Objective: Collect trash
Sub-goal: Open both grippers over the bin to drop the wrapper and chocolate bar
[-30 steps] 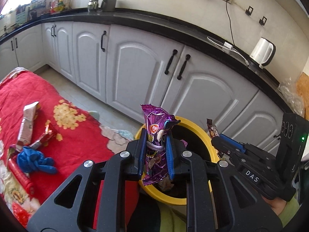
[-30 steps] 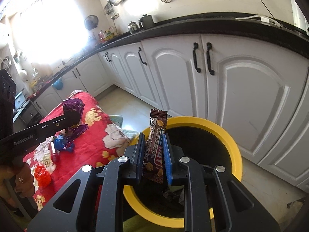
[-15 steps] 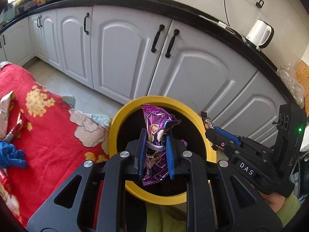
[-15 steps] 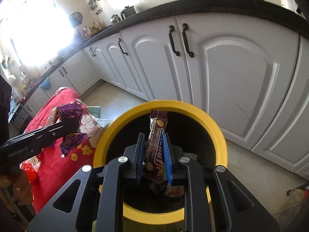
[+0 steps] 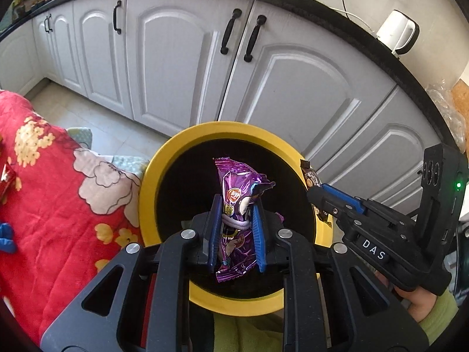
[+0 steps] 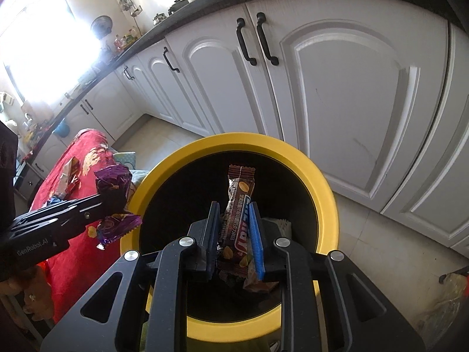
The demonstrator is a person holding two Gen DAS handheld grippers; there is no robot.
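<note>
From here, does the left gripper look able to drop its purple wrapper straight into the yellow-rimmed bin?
Probably yes. The left gripper, shut on the purple wrapper, hangs over the bin's open dark mouth, nothing between them. The right gripper, with its brown candy-bar wrapper, sits beside it without blocking.

White cabinets point(image 5: 293, 88) under a dark countertop point(image 5: 322, 8), sunlit window point(image 6: 35, 29).

White cabinets point(image 5: 176, 67) with black handles point(image 6: 266, 39) under a dark worktop point(image 5: 337, 26), white kettle point(image 5: 398, 32) on top, red flowery blanket point(image 5: 58, 193) off to the left, tiled floor point(image 6: 360, 234).
</note>
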